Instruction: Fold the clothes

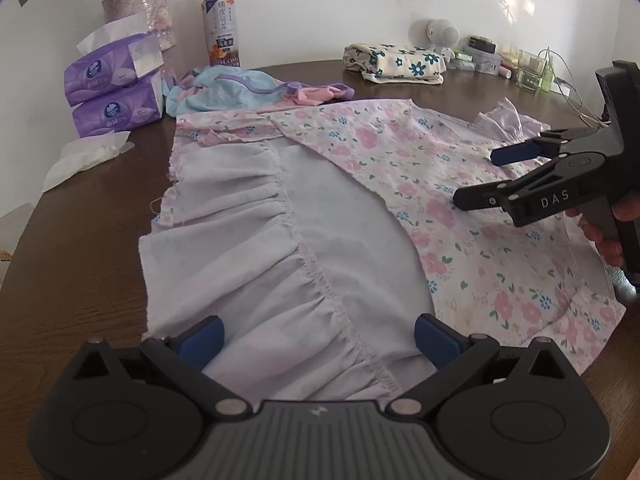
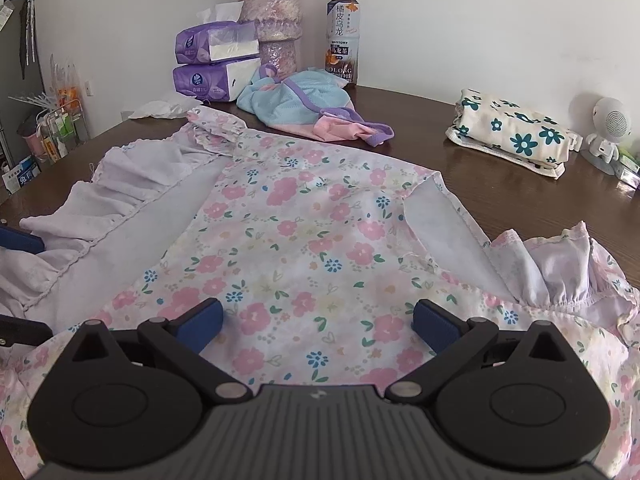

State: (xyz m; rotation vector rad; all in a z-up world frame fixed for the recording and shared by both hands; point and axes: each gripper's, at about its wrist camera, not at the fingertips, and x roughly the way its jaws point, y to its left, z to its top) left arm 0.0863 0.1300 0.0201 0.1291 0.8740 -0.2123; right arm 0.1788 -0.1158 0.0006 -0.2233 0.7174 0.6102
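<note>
A pink and blue floral dress (image 1: 472,264) (image 2: 304,240) lies spread on the dark wooden table (image 1: 76,264). Its left side is turned over, showing the pale lilac inside and a gathered ruffle (image 1: 248,216) (image 2: 120,196). My left gripper (image 1: 319,340) is open just above that ruffle at the near edge, with nothing pinched. In the left wrist view my right gripper (image 1: 474,178) comes in from the right, open, over the floral part, and a hand holds its handle. My right gripper (image 2: 319,322) hovers open above the floral cloth, while my left gripper (image 2: 42,286) shows at the far left.
At the back stand two purple tissue packs (image 1: 112,96) (image 2: 212,64), a vase (image 2: 276,28) and a tea bottle (image 1: 222,24) (image 2: 342,36). A blue and pink garment (image 1: 240,88) (image 2: 304,108) lies bunched behind the dress. A folded flower-print cloth (image 1: 396,62) (image 2: 516,132) sits at the back right.
</note>
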